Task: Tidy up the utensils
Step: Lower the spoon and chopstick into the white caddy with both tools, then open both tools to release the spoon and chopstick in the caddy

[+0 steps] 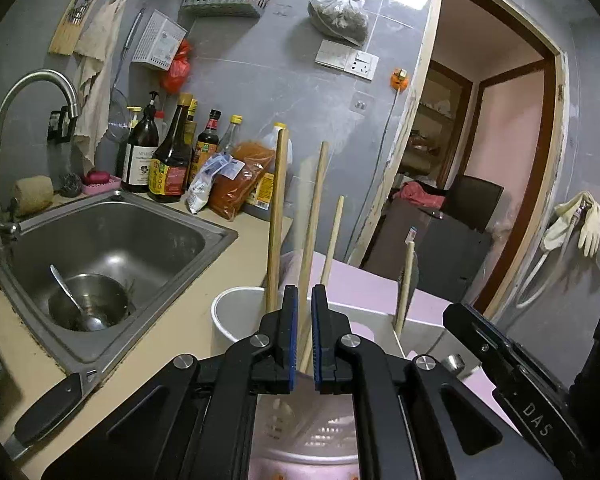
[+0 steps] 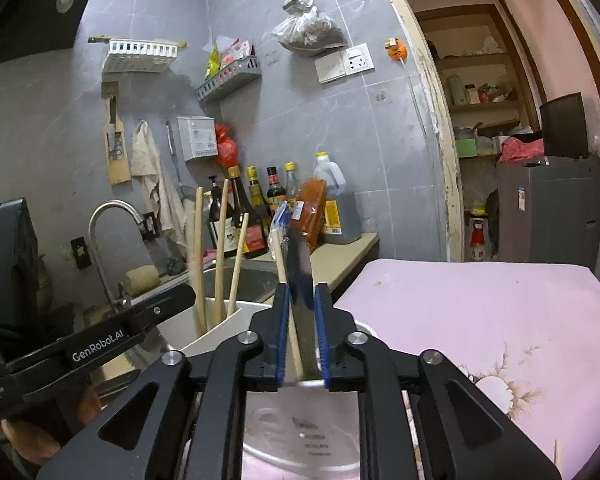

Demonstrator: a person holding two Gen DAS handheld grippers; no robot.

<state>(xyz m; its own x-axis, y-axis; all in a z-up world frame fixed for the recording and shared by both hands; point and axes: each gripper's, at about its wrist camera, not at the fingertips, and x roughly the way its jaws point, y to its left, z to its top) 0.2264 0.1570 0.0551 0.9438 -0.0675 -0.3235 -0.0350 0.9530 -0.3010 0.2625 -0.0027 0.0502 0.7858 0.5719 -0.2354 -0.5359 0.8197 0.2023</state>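
In the left wrist view my left gripper [image 1: 304, 292] is nearly shut on the rim of a white utensil holder [image 1: 236, 312], with wooden-handled utensils [image 1: 277, 216] standing upright in it. A fourth wooden handle [image 1: 404, 288] stands to the right. My right gripper [image 2: 301, 292] is shut on a metal knife blade [image 2: 300, 264] that points up and away, beside a pale wooden handle [image 2: 280, 260]. The holder [image 2: 188, 328] with three wooden handles [image 2: 220, 248] shows to the left in the right wrist view.
A steel sink [image 1: 112, 240] holds a bowl with a spoon [image 1: 82, 300]. Sauce bottles [image 1: 168, 152] and bags line the wall. A pink surface [image 2: 480, 320] lies to the right. A knife handle [image 1: 44, 412] lies on the counter. A doorway [image 1: 480, 160] is at right.
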